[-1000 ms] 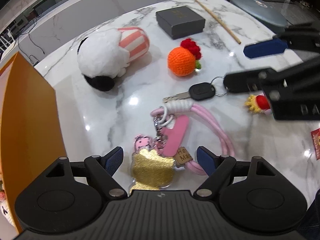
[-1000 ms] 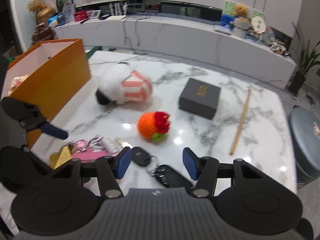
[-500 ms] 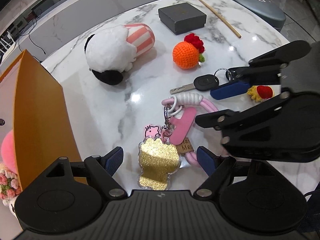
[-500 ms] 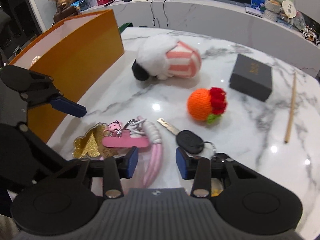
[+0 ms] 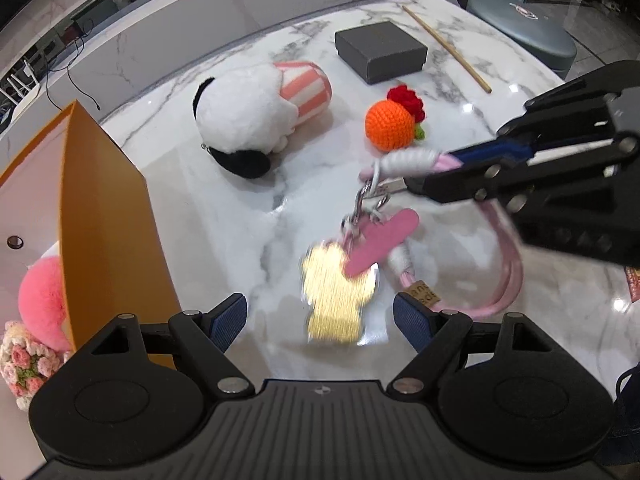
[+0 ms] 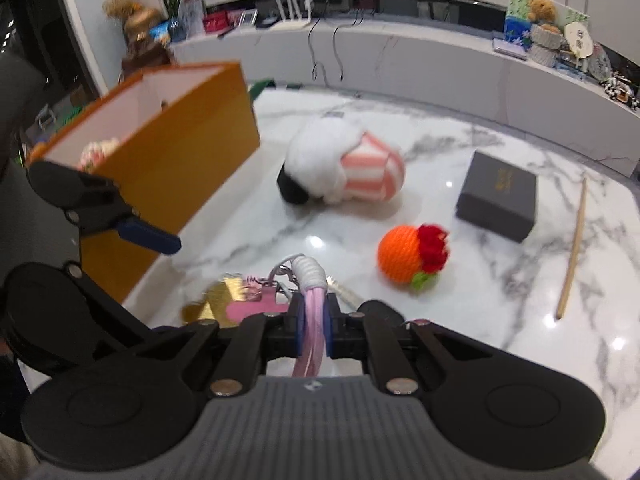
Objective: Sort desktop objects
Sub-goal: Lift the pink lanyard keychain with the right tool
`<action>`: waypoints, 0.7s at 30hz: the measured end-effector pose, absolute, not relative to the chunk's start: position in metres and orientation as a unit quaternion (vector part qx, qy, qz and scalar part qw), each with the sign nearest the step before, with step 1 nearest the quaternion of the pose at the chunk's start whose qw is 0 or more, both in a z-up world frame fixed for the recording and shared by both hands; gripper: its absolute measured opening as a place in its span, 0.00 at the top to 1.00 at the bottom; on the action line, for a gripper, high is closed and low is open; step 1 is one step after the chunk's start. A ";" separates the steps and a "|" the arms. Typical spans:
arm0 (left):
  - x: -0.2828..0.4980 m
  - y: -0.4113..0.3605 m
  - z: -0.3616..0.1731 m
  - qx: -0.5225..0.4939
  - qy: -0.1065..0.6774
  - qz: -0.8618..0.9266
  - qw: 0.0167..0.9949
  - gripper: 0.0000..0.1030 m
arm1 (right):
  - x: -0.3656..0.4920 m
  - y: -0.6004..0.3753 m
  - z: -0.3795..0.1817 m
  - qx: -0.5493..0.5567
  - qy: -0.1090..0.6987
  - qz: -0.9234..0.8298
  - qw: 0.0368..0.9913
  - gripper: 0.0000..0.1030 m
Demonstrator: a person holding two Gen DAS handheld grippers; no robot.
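Note:
A pink lanyard (image 6: 309, 271) with a white wrapped end, a pink tag (image 5: 380, 240) and a gold glitter charm (image 5: 340, 296) is partly lifted off the marble table (image 5: 224, 232). My right gripper (image 6: 311, 312) is closing, and its blue pads press on the lanyard's pink cords. In the left wrist view the right gripper (image 5: 460, 168) reaches in from the right, and the charms hang blurred below it. My left gripper (image 5: 320, 318) stands open low over the table, just in front of the gold charm, holding nothing. An orange box (image 5: 108, 220) stands to the left.
A white plush in a striped cup (image 5: 248, 120), an orange crochet ball (image 5: 390, 124), a dark gift box (image 5: 380, 50) and a wooden stick (image 5: 448, 46) lie farther back. A key blade (image 6: 344, 292) shows beside the lanyard. The box holds a pink pompom (image 5: 40, 292).
The right gripper came from the car key over to the lanyard, shut on its pink cords and raised the wrapped end; the charms now swing. The left gripper stayed open and still.

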State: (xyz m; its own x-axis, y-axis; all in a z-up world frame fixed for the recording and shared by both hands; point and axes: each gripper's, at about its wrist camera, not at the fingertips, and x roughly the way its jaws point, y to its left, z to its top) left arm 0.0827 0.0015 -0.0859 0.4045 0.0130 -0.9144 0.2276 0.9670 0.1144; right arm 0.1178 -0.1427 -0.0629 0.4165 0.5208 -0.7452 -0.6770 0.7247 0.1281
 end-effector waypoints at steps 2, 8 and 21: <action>0.083 0.001 -0.083 0.109 0.539 -0.065 0.833 0.07 | 0.118 -0.149 -0.056 -0.088 0.396 0.353 0.843 0.90; 0.088 -0.012 -0.082 0.102 0.533 -0.072 0.837 0.07 | 0.120 -0.183 -0.023 -0.039 0.351 0.314 0.881 0.90; 0.100 -0.079 -0.087 0.056 0.502 -0.135 0.853 0.07 | 0.124 -0.272 0.007 0.033 0.295 0.192 0.935 0.90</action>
State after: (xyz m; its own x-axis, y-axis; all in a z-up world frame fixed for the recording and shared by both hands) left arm 0.1002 -0.0789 -0.0868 0.4602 -0.1745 -0.8705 0.2865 0.9572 -0.0404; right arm 0.1244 -0.2717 0.0068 0.7516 0.3787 -0.5401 -0.3399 0.9241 0.1748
